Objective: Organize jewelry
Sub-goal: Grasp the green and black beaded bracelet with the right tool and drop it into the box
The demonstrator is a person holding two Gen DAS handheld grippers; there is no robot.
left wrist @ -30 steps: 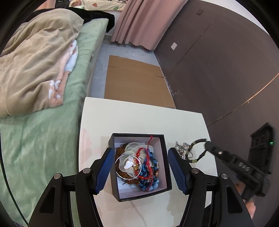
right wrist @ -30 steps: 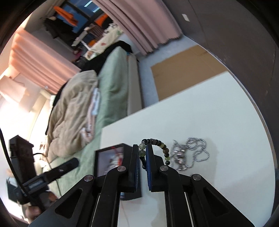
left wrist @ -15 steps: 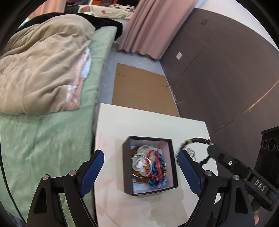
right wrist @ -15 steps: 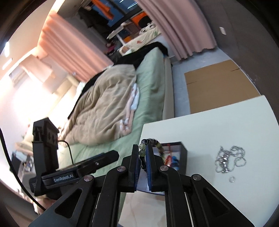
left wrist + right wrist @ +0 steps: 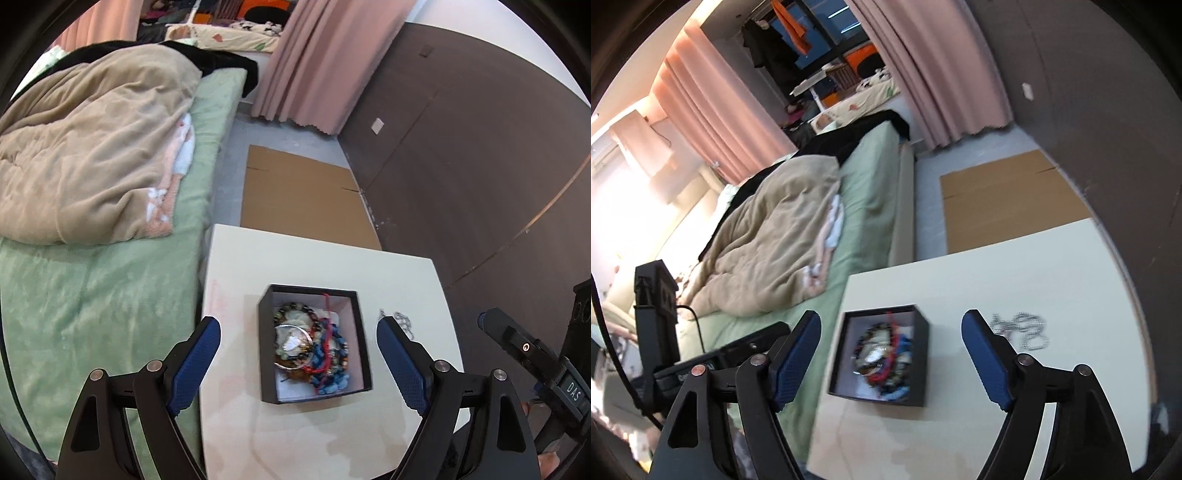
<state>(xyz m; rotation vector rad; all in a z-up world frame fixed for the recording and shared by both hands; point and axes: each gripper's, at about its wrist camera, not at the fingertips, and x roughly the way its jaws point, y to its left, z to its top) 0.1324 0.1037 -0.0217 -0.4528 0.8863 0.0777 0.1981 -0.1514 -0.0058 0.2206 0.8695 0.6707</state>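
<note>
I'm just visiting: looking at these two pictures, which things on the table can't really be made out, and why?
- Jewelry in the black box: tangled pile, lower pieces covered by upper ones in the left wrist view; motion-blurred in the right wrist view.
- Silver chain: blurred in the right wrist view; partly behind the left gripper's finger in the other view.
- Table: near edge cut off in both views.
- Right gripper: open, empty.

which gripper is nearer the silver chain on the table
Right. The right gripper has one finger beside the silver chain; the left gripper straddles the box.
</note>
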